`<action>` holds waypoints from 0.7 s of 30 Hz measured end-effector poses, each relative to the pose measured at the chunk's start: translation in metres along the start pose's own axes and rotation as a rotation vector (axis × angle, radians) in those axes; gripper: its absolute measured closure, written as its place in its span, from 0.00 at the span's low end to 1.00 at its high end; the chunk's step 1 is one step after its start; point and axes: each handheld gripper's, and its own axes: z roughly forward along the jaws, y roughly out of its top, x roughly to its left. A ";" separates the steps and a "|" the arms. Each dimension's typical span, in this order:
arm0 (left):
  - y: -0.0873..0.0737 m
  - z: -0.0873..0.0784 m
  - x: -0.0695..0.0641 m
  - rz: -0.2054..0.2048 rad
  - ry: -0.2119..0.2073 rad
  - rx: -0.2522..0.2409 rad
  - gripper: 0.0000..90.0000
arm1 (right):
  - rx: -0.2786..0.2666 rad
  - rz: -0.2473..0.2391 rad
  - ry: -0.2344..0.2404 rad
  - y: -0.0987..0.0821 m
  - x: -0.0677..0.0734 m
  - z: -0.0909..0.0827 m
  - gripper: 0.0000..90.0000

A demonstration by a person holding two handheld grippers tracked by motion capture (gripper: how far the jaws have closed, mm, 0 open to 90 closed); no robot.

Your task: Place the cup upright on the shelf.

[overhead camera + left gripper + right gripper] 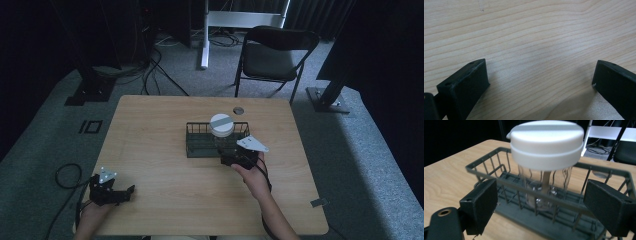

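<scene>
1. Wooden table [165, 200]: carries everything; bare grain under the left tongs.
2. Dark wire basket [197, 149]: sits near the table's middle, stiff and open-sided, near wall standing between the right tongs and the jar.
3. Clear jar [544, 195] with broad white lid [221, 124]: stands upright inside the basket, toward its right half, lid rising above the rim. Looks light, rigid, smooth-walled and likely slippery; possibly breakable, so best gripped gently. Best hold judged to be just under the lid or across the lid's rim, from above the basket wall.
4. Right tongs [540, 200]: spread wide, holding nothing, just short of the basket's near side, aimed at the jar.
5. Left tongs [540, 75]: spread wide, holding nothing, low over the table's near-left corner, well apart from the basket.
</scene>
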 end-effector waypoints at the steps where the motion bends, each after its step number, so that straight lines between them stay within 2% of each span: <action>1: 0.000 0.000 0.000 0.000 0.000 0.000 0.01 | -0.001 -0.005 -0.001 -0.001 0.000 -0.002 0.13; 11: 0.000 0.000 0.000 0.000 0.000 0.000 0.01 | 0.015 -0.016 0.001 -0.021 -0.006 -0.018 0.13; 14: 0.000 0.000 0.000 0.000 0.000 0.000 0.01 | 0.010 -0.046 -0.004 -0.025 -0.009 -0.021 0.13; 17: 0.000 0.000 0.000 0.000 0.000 0.000 0.01 | 0.010 -0.029 0.012 -0.028 -0.013 -0.024 0.13; 21: 0.000 0.000 0.000 0.000 0.000 0.000 0.01 | 0.012 -0.045 0.006 -0.033 -0.018 -0.027 0.13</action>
